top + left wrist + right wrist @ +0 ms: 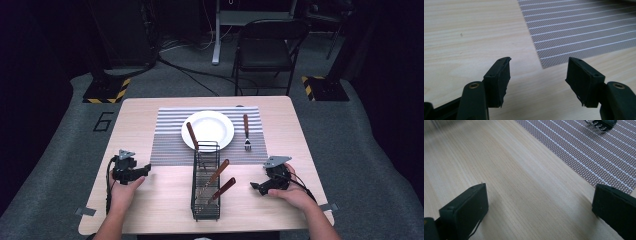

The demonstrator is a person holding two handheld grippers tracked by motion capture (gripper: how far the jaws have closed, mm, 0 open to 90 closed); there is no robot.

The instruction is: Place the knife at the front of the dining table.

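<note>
A white plate [212, 127] sits on a grey striped placemat [170, 145]. A wooden-handled fork [246, 131] lies on the mat to the plate's right. A black wire basket [199, 200] stands in front of the plate. It holds three wooden-handled utensils, one [192, 135] leaning back over the plate and two [220, 172] slanting right. My left gripper [146, 168] rests on the table left of the basket, jaws open over bare wood [537, 72]. My right gripper [253, 186] rests right of the basket, jaws wide open [539, 200], nothing between them.
The placemat's corner [579, 30] lies just beyond the left jaws. The fork's tines [600, 125] show on the mat [584, 147] ahead of the right jaws. A black chair [265, 50] and floor cables stand behind the wooden table [150, 210].
</note>
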